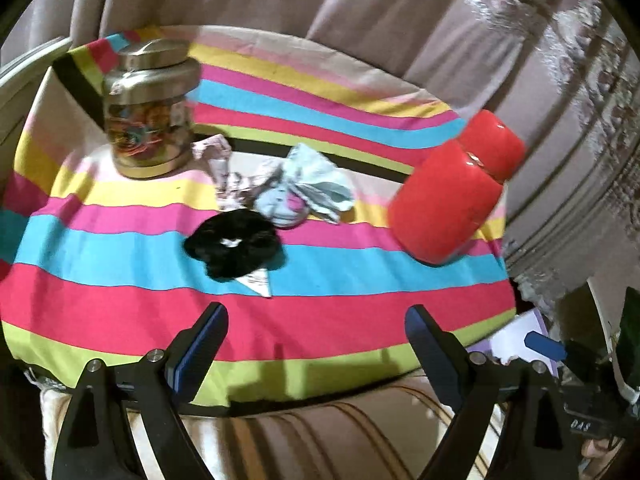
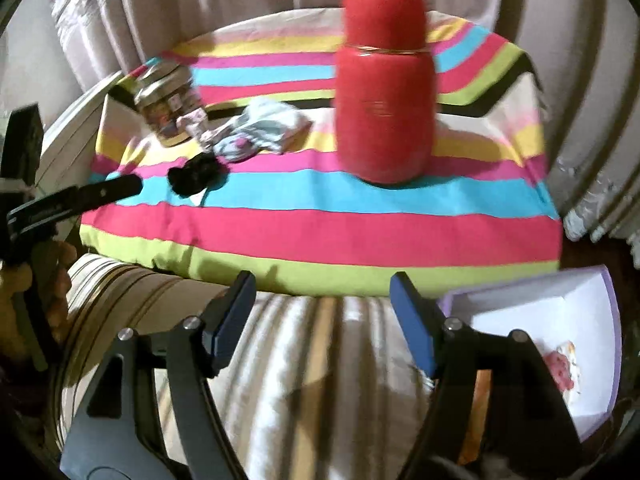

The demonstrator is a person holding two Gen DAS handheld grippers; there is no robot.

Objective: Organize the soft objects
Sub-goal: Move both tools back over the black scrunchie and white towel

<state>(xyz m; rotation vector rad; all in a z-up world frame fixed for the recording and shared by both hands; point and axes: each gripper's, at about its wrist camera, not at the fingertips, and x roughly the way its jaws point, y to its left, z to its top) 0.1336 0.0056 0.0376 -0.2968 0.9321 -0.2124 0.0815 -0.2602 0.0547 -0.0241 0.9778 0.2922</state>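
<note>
A black scrunchie [image 1: 230,245] lies mid-table on the striped cloth [image 1: 120,300], with a white paper tag at its near side. Behind it lie a light blue sock bundle [image 1: 298,190] and a pale patterned sock [image 1: 224,168]. My left gripper [image 1: 316,328] is open and empty, short of the scrunchie above the table's near edge. In the right wrist view the scrunchie [image 2: 194,174] and blue socks [image 2: 260,134] lie at the left. My right gripper [image 2: 323,304] is open and empty, in front of the table edge. The left gripper's finger [image 2: 108,190] reaches in from the left.
A glass jar with a metal lid [image 1: 150,108] stands at the back left. A red canister [image 1: 452,188] stands at the right, and shows large in the right wrist view [image 2: 382,84]. A white and lilac box [image 2: 560,344] with a pink item sits low right. Curtains hang behind.
</note>
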